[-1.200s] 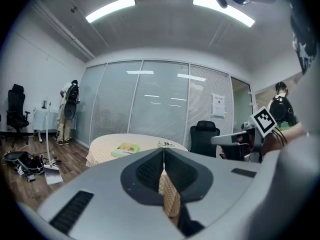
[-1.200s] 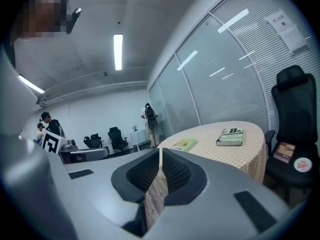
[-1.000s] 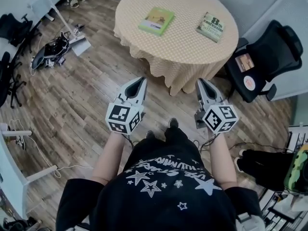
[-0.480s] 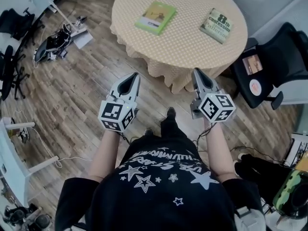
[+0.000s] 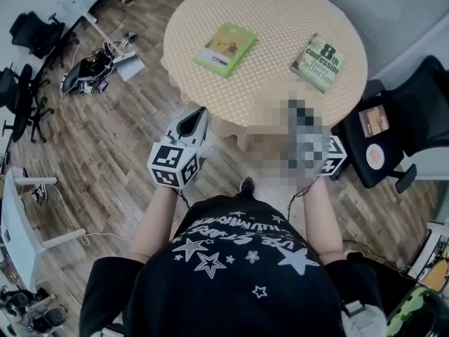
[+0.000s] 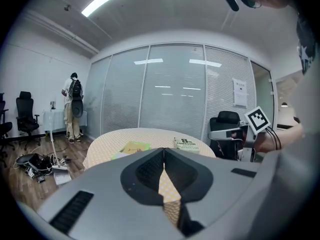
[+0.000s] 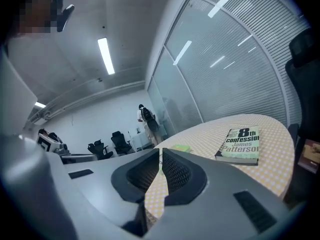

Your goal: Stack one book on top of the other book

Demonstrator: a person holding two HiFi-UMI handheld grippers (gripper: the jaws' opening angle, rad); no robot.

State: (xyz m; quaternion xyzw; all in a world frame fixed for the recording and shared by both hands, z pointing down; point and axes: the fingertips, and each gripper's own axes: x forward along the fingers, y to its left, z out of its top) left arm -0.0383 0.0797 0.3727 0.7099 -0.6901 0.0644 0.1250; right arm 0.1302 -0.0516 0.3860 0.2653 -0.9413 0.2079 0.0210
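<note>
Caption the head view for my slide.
Head view: left claw and right claw, both shut, held before a round table with a green book and a novel lying apart.

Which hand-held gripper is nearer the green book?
Left. The left hand-held gripper is just short of the green book; the right hand-held gripper is farther right, short of the other book.

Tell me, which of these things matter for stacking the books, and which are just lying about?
For the job: green book, paperback novel, round table, left gripper, right gripper.
Lying about: black chair, gear on the floor, person by the far wall.
</note>
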